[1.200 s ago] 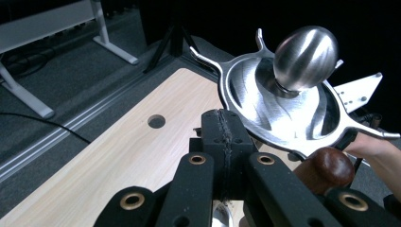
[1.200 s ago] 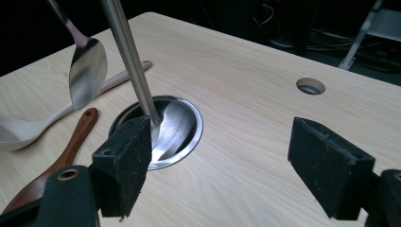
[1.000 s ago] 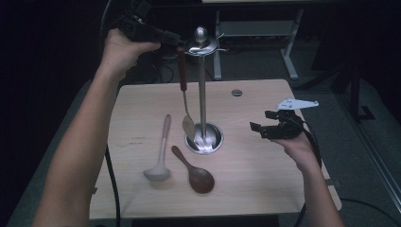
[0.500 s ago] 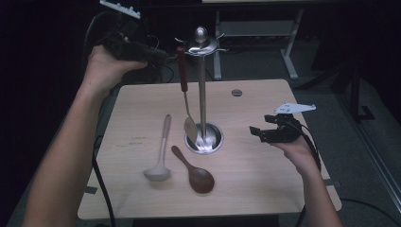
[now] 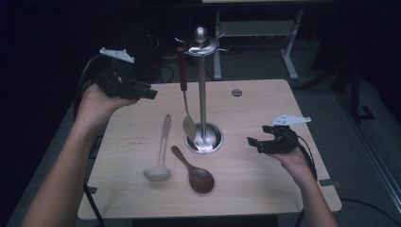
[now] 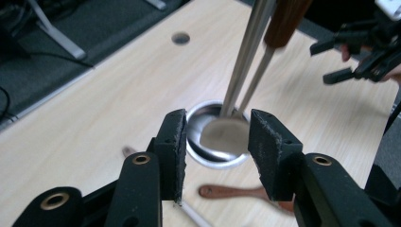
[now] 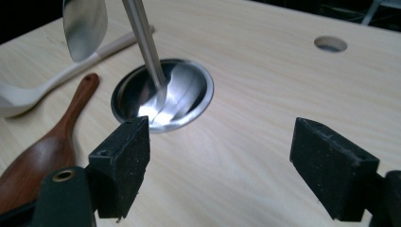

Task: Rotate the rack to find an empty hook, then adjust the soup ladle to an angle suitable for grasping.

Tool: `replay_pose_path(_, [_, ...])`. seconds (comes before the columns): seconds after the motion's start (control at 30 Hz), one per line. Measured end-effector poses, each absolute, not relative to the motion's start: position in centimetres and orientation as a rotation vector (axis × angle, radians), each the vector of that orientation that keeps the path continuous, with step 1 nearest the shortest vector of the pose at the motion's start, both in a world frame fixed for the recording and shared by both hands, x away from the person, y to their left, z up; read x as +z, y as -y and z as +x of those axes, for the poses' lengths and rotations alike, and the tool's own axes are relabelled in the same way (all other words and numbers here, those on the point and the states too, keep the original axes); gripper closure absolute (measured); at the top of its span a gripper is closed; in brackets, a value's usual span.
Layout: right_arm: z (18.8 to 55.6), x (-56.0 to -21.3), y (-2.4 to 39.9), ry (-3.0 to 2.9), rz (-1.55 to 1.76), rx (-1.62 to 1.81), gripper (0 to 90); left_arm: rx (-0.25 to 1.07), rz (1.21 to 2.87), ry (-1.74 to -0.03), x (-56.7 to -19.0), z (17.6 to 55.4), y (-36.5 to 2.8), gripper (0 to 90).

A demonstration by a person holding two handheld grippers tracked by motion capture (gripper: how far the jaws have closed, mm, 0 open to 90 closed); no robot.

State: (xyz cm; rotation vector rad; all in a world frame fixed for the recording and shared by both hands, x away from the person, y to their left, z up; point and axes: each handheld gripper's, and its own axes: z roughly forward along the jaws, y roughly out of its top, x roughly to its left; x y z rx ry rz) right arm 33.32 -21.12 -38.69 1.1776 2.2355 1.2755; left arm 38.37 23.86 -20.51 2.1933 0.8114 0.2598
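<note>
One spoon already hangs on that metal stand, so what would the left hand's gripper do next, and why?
Probably come down toward the pale ladle on the table and take its handle. The left gripper is up in the air, its jaws have just been opening with nothing between them, and the stand carries one hanging spoon.

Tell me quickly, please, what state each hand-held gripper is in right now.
Left hand-held gripper: open, jaws have just been opening, nothing between them.
Right hand-held gripper: open wide, holding nothing.

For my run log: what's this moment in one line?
left gripper: jaws just opening, empty | right gripper: open, empty | spatula: hanging on stand
</note>
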Motion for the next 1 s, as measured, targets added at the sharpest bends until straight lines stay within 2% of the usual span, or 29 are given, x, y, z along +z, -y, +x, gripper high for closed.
replay_pose_path(0.43, [31.0, -41.2, 22.1, -2.242, 1.198, 1.242, 19.8, 0.239, 2.178, -0.899, -29.5, 36.6, -25.9, 53.8])
replay_pose_path(0.7, [30.9, -41.6, 21.6, -2.246, 1.201, 1.222, 18.9, 0.211, 2.182, -0.927, -33.0, 36.2, -25.7, 53.4])
replay_pose_path(0.77, [30.9, -41.8, 21.5, -2.253, 1.204, 1.214, 18.8, 0.192, 2.181, -0.928, -33.8, 36.1, -25.5, 57.4])
replay_pose_path(1.0, [29.9, -42.3, 21.6, -2.258, 1.214, 1.184, 18.8, 0.121, 2.211, -0.898, -36.3, 35.5, -24.8, 84.1])
